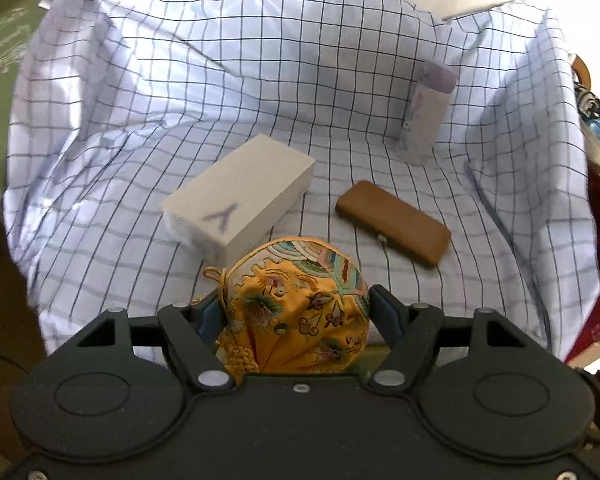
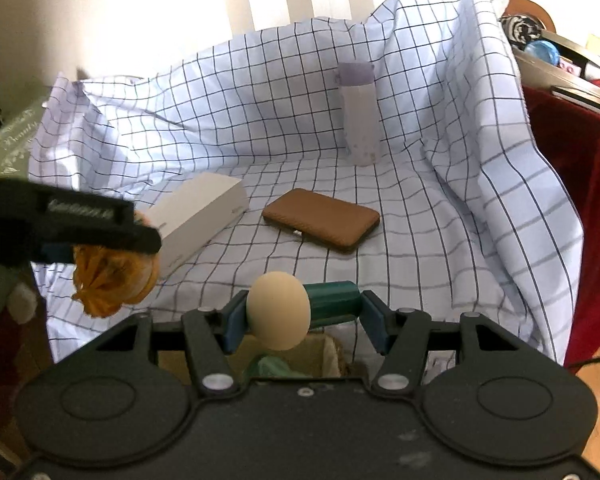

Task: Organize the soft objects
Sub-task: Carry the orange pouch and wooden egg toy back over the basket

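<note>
Left gripper point(image 1: 296, 312) is clamping an orange embroidered drawstring pouch point(image 1: 300, 300), pads pressing in on both sides. It's hanging off the near edge of the checked cloth point(image 1: 260, 80). In the right wrist view the same gripper point(image 2: 112, 240) is showing at the far left, pouch point(image 2: 112, 280) bunched below the jaws, held clear of the cloth point(image 2: 460, 200).

On the cloth, left to right:
- white box point(image 1: 240, 196) lying flat toward the near edge, left of centre, blurred purple mark on its near end. It's sitting just behind the pouch in the left wrist view; in the right wrist view the box point(image 2: 200, 216) is lying right behind the left gripper's finger.
- brown flat case point(image 1: 394, 222) lying near the middle, small metal clasp on its near edge, apart from the box; also seen at point(image 2: 320, 220).
- pale tube with lilac cap point(image 1: 424, 112) standing upright toward the far right, well apart from the case; also at point(image 2: 358, 112).

Cloth is rumpling up high along the back and right edges, forming walls around the flat area.

Right gripper point(image 2: 304, 320) is gripping a cream-headed, green-bodied toy point(image 2: 296, 312) crosswise, one pad on the head, the other on the green end. It's sitting over the near edge of the cloth, right of the pouch.

Below the right gripper: a box or basket point(image 2: 328, 360) with something green in it, mostly hidden.
</note>
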Motion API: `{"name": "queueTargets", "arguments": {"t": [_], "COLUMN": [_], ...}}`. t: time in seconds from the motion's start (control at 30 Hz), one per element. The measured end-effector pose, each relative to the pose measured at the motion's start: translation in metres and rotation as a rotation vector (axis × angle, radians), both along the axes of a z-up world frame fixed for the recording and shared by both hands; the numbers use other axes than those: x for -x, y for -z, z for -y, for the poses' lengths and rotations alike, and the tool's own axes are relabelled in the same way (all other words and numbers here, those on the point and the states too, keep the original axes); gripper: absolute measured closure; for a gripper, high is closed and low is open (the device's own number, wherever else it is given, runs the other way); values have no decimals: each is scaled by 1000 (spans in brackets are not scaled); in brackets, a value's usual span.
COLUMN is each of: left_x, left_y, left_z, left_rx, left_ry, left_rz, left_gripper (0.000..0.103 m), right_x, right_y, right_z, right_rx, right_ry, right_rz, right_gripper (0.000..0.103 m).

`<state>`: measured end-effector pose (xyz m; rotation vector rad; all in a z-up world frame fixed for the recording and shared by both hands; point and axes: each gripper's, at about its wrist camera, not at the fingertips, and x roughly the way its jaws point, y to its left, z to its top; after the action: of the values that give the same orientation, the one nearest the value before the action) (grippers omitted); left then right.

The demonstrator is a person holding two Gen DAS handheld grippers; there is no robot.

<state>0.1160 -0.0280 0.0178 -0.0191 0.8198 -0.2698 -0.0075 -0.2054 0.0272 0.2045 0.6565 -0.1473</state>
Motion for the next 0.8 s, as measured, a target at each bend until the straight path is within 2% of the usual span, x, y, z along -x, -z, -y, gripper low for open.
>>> {"name": "queueTargets", "arguments": {"t": [0.3,0.8], "left_x": [50,92], "left_y": [4,29], "left_z": [-22,-32], "left_rx": [-2,-53], "left_ry": [-16,-38], "left_rz": [-4,-38], "left_gripper": [34,34], "right_x": [38,72], "right_y": [-5,-11], "right_z": [-20,-34], "right_rx": [2,29], "right_ry": [-7,35], "right_rz": [17,-4], "right_gripper": [45,45]}}
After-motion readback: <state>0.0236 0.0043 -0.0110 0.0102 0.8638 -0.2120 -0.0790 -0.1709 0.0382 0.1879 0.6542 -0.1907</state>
